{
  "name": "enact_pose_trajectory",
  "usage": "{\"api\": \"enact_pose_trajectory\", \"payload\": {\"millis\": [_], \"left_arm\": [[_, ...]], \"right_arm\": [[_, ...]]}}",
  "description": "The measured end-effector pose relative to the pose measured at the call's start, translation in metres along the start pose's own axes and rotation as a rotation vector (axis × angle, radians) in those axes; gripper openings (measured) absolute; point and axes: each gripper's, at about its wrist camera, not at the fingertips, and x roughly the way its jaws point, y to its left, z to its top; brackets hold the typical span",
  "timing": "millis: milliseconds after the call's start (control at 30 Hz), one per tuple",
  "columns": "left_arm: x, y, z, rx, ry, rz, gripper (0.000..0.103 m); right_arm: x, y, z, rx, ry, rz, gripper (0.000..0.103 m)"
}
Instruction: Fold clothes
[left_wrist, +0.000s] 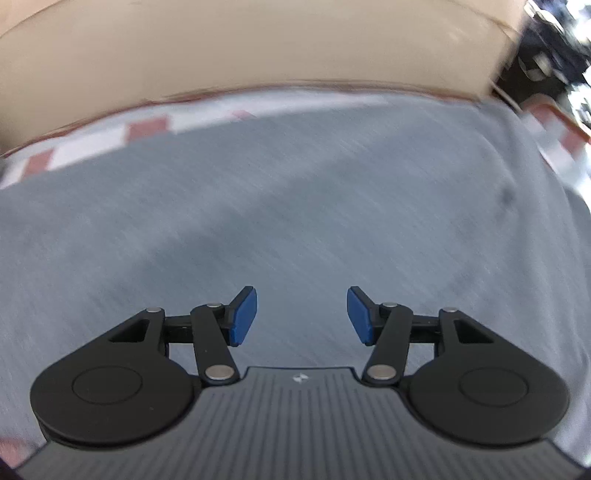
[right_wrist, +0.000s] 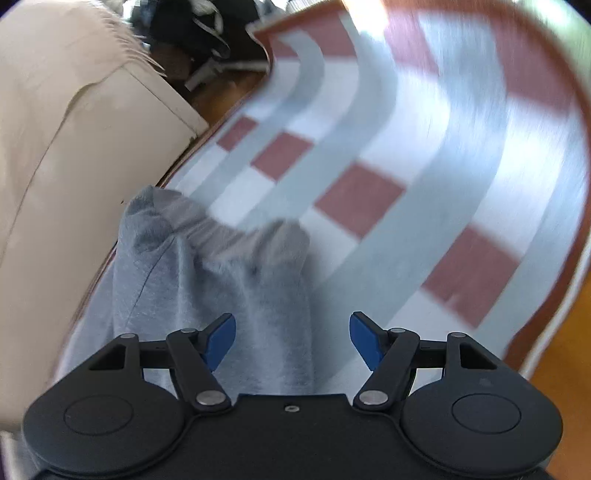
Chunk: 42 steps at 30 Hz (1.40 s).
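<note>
Hovering with jaws wide and empty, the left gripper (left_wrist: 301, 317) and right gripper (right_wrist: 291, 341) flank the grey garment (right_wrist: 221, 280) on the checked cloth (right_wrist: 406, 155), its elastic waistband (right_wrist: 218, 230) at twelve o'clock (fold stage unclear); pinch edges squarely.

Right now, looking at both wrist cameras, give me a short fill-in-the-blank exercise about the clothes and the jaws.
1. The garment under the left gripper is ____ in colour.
2. Both grippers' jaws stand ____, holding nothing.
3. The cloth beneath the garment has white, grey and ____ checks.

Missing words: grey; open; red
</note>
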Motion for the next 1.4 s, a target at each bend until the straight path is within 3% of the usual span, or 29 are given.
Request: {"api": "enact_pose_trajectory", "payload": {"millis": [100, 167, 200, 233, 300, 433, 533, 600, 667, 733, 833, 900, 967, 1100, 1233, 1400], "left_arm": [[-0.001, -0.036, -0.024, 0.064, 0.054, 0.02, 0.054], [0.002, -0.049, -0.036, 0.07, 0.097, 0.028, 0.054], [0.004, -0.053, -0.042, 0.072, 0.122, 0.026, 0.054], [0.004, -0.055, -0.047, 0.066, 0.139, 0.034, 0.054], [0.001, -0.058, -0.057, 0.046, 0.165, 0.059, 0.054], [-0.016, -0.061, -0.079, 0.008, 0.182, 0.029, 0.054], [-0.025, -0.063, -0.091, 0.021, 0.182, 0.024, 0.054], [-0.031, -0.066, -0.093, 0.04, 0.194, 0.022, 0.054], [-0.04, -0.064, -0.091, 0.04, 0.191, 0.024, 0.055], [-0.054, -0.054, -0.089, 0.033, 0.17, 0.037, 0.056], [-0.086, -0.024, -0.091, -0.005, 0.102, 0.143, 0.063], [-0.105, 0.008, -0.095, -0.069, 0.087, 0.228, 0.066], [-0.123, 0.045, -0.103, -0.15, 0.097, 0.31, 0.066], [-0.153, 0.109, -0.121, -0.312, 0.1, 0.428, 0.066], [-0.178, 0.154, -0.139, -0.474, 0.084, 0.435, 0.066], [-0.18, 0.175, -0.149, -0.564, 0.062, 0.335, 0.068]], "right_arm": [[0.031, -0.001, 0.003, 0.028, 0.033, 0.009, 0.073], [0.047, 0.009, 0.001, 0.0, 0.001, 0.012, 0.071], [0.048, 0.017, -0.001, -0.058, -0.048, 0.018, 0.057], [0.048, 0.026, -0.002, -0.117, -0.092, 0.017, 0.009], [0.028, 0.041, -0.005, -0.199, -0.204, -0.015, 0.009], [-0.014, 0.04, -0.013, -0.308, -0.365, -0.212, 0.008], [0.009, 0.01, -0.02, -0.277, -0.232, -0.262, 0.01], [0.016, 0.007, -0.027, -0.285, -0.223, -0.299, 0.014], [0.02, 0.01, -0.033, -0.31, -0.215, -0.34, 0.042], [0.0, 0.02, -0.035, -0.326, -0.248, -0.35, 0.047], [-0.03, 0.035, -0.037, -0.349, -0.3, -0.35, 0.049], [-0.055, 0.048, -0.043, -0.369, -0.332, -0.224, 0.049], [-0.073, 0.067, -0.055, -0.417, -0.308, -0.082, 0.05], [-0.081, 0.117, -0.117, -0.612, -0.171, 0.108, 0.05], [-0.082, 0.17, -0.188, -0.824, -0.009, 0.279, 0.05], [-0.084, 0.236, -0.276, -1.081, 0.202, 0.494, 0.05]]}}
